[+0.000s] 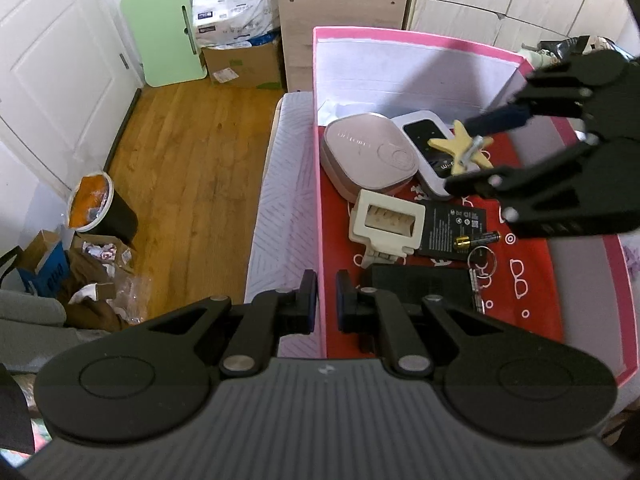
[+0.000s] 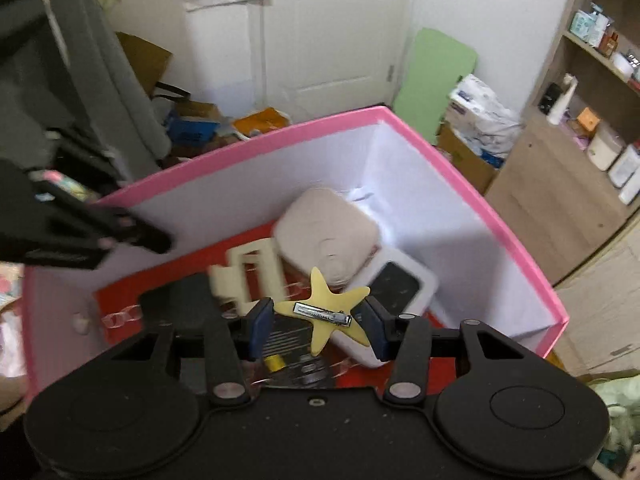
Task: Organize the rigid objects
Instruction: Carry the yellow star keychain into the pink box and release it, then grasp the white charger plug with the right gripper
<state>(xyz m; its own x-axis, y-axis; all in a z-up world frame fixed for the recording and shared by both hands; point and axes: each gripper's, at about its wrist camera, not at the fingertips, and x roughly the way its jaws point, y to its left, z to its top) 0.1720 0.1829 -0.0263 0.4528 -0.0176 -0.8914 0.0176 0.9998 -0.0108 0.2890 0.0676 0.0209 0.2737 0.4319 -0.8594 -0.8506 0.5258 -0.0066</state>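
A pink box (image 1: 400, 36) with a red floor holds a beige case (image 1: 368, 152), a white Wi-Fi device (image 1: 428, 136), a cream holder (image 1: 386, 224), a black battery pack (image 1: 452, 228) and an AA battery (image 1: 478, 240). My right gripper (image 2: 318, 324) is shut on a yellow starfish hair clip (image 2: 324, 312) and holds it above the box (image 2: 460, 176); the left wrist view shows the clip (image 1: 460, 146) over the Wi-Fi device. My left gripper (image 1: 324, 300) straddles the box's left wall, its jaws close on either side of it.
The box rests on a white patterned mattress (image 1: 280, 208). A wood floor (image 1: 192, 168), a bin (image 1: 96, 208) and clutter lie to the left. A wooden cabinet (image 1: 340, 12), a cardboard box (image 1: 244, 64) and a green board (image 1: 164, 32) stand behind. Shelves (image 2: 592, 92) stand right.
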